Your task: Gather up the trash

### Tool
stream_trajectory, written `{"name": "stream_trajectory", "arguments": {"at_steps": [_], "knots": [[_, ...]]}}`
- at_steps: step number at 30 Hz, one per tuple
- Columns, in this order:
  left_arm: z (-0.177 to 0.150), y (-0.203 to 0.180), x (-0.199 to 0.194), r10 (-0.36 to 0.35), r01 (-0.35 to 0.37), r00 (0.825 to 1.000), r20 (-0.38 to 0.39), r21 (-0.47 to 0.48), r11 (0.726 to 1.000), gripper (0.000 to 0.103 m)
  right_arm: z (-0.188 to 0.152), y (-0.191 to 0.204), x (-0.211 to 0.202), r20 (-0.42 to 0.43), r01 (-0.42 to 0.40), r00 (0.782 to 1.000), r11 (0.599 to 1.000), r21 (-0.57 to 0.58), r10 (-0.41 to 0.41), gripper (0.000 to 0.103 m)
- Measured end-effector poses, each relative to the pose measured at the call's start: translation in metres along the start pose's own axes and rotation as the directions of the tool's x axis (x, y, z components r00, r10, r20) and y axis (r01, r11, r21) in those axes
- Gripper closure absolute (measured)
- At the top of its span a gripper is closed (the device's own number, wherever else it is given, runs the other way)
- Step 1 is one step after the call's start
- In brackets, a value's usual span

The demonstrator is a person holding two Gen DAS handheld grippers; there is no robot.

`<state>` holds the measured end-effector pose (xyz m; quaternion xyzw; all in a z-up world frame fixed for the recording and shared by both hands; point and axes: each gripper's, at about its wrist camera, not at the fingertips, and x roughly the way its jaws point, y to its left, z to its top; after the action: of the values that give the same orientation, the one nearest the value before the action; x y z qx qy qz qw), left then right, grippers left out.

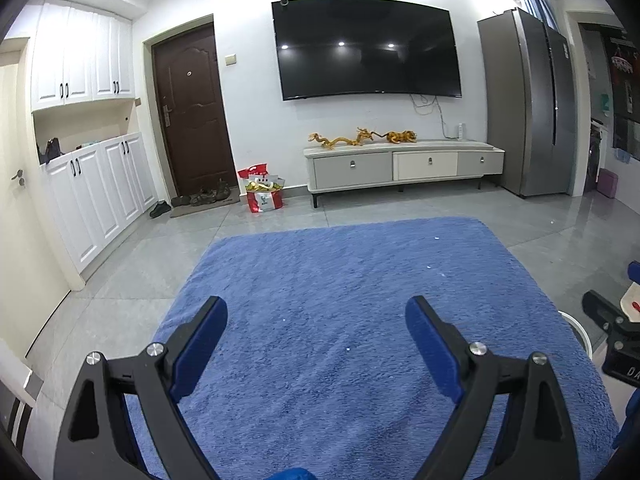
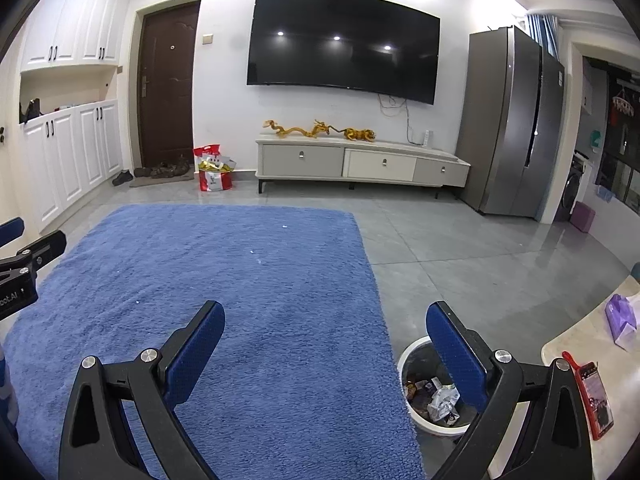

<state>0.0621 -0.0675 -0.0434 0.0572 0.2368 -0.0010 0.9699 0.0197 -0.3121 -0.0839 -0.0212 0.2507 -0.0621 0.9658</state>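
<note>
Trash (image 2: 436,394) lies in the white bin (image 2: 404,364) on the floor, just beside the blue rug's (image 2: 240,280) right edge and near a surface (image 2: 580,344). Small white scraps (image 2: 252,251) dot the rug. Left gripper (image 1: 316,320) and right gripper (image 2: 324,324) hover with fingers apart, holding nothing.

One blue rug (image 2: 224,320), one white bin (image 2: 412,356), one television (image 2: 344,40), three golden figurines (image 2: 316,130).

Blue shaggy rug (image 2: 224,288); white bin (image 2: 408,364); dark brown door (image 1: 192,112); red-white bag (image 1: 264,196); grey floor tiles (image 2: 460,240).
</note>
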Motion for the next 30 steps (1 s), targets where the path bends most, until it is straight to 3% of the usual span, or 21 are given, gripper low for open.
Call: {"name": "stream_trajectory", "arguments": {"at_steps": [30], "knots": [[0.002, 0.001, -0.013, 0.025, -0.024, 0.998, 0.053, -0.019, 1.000, 0.012, 0.008, 0.000, -0.014, 0.056, 0.023, 0.998, 1.000, -0.003, -0.022, 0.003]]}}
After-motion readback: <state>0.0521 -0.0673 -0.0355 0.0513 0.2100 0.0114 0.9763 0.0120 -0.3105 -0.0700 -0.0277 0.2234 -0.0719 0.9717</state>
